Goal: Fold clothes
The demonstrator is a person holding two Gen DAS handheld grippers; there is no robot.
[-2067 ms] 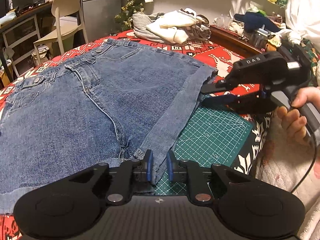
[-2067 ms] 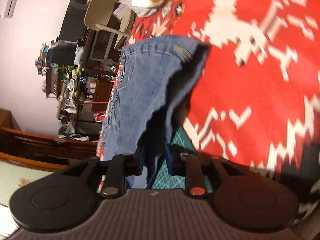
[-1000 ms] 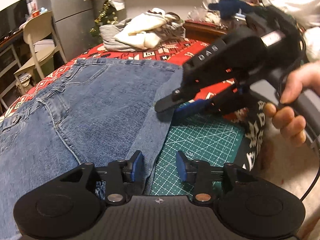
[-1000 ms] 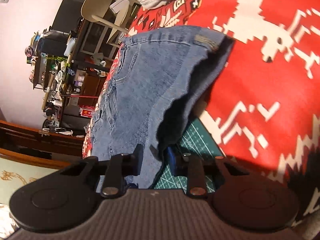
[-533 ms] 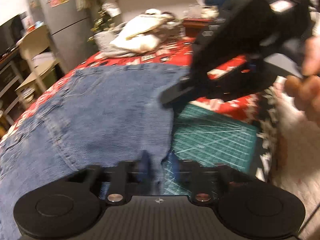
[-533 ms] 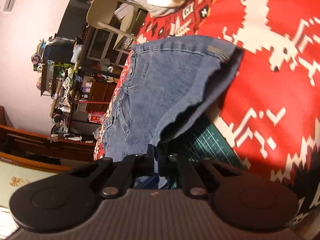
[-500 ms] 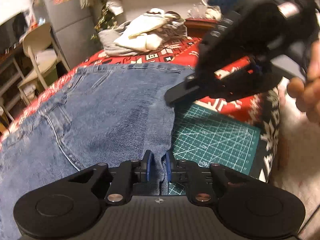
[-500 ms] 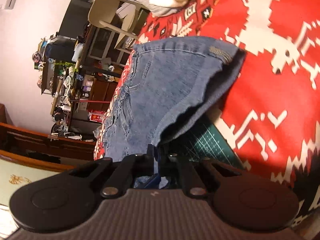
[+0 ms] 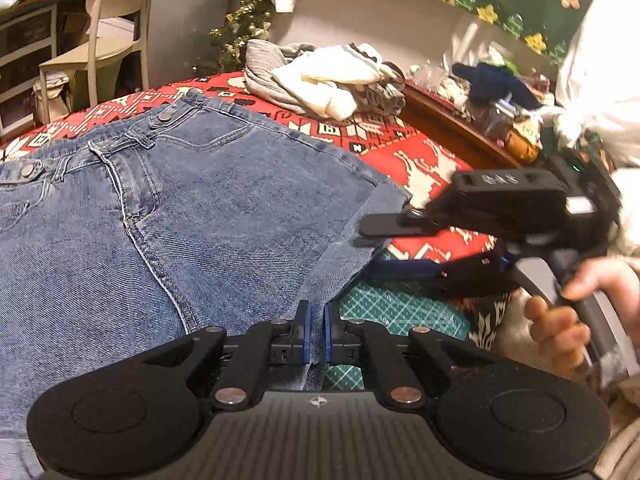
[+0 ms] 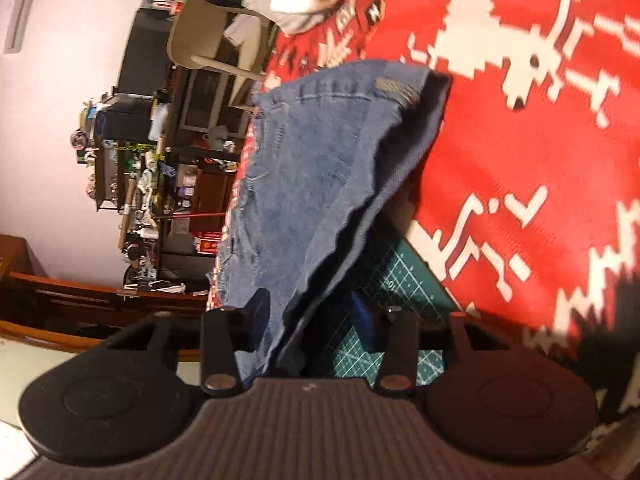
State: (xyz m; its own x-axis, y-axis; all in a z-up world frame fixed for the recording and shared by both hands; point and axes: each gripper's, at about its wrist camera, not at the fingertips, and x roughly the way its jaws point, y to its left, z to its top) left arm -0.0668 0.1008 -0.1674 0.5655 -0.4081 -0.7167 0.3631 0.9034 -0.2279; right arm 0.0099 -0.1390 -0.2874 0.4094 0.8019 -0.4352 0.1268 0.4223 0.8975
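Left wrist view: the denim shorts [image 9: 208, 216] are lying spread, front up, across the red patterned table cover [image 9: 424, 160], with one leg hem reaching over the green cutting mat [image 9: 400, 308]. Your left tool [image 9: 317, 334] is sitting with its blue pads pressed together on the hem fold, as it was half a second ago. Your right tool [image 9: 374, 248] is now showing its fingers spread wide, one above and one below the outer hem corner; half a second ago that tool was pinched on the denim, so you are letting go there. The hem corner is sagging back toward the mat rather than hanging lifted. Right wrist view: your right tool [image 10: 308, 320] is standing apart, with the loose hem of the shorts [image 10: 316, 184] drooping between its fingers and the mat [image 10: 404, 280] visible beneath; earlier the fingers were closed on this edge. My judgement: with only the left tool gripping, the fold over the leg cannot be carried evenly, so you are probably re-seating the right hold on the hem. A pile of other clothes [image 9: 324, 80] is waiting at the far end.
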